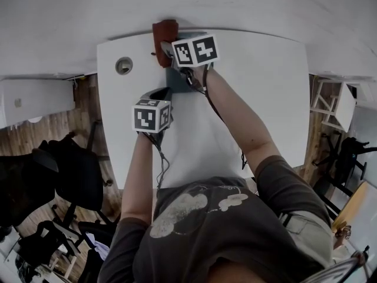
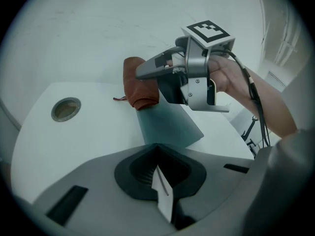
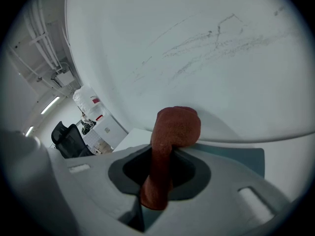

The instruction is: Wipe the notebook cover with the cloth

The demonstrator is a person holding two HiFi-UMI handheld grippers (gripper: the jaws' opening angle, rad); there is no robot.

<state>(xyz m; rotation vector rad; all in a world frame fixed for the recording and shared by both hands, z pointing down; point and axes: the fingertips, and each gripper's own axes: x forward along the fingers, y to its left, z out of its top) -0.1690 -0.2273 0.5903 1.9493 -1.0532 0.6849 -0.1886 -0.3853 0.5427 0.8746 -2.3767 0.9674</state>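
Notebook (image 2: 167,124): one, on table (image 2: 98,132); one cloth (image 3: 170,132) in right hand-held gripper (image 3: 158,178).

**Both grippers out by the notebook, the right one closed on the cloth**

We hold the right gripper (image 1: 166,46) at the far end of the notebook (image 1: 177,78), its jaws clamped on the cloth (image 3: 170,132). Our right forearm (image 1: 241,122) stretches out long, past the notebook's near right corner. The left gripper (image 1: 159,94) sits at the notebook's near left corner. Its jaws are drawn together, with only a thin pale sliver (image 2: 162,193) at their seam. Our left forearm (image 1: 138,175) runs straight back from it.
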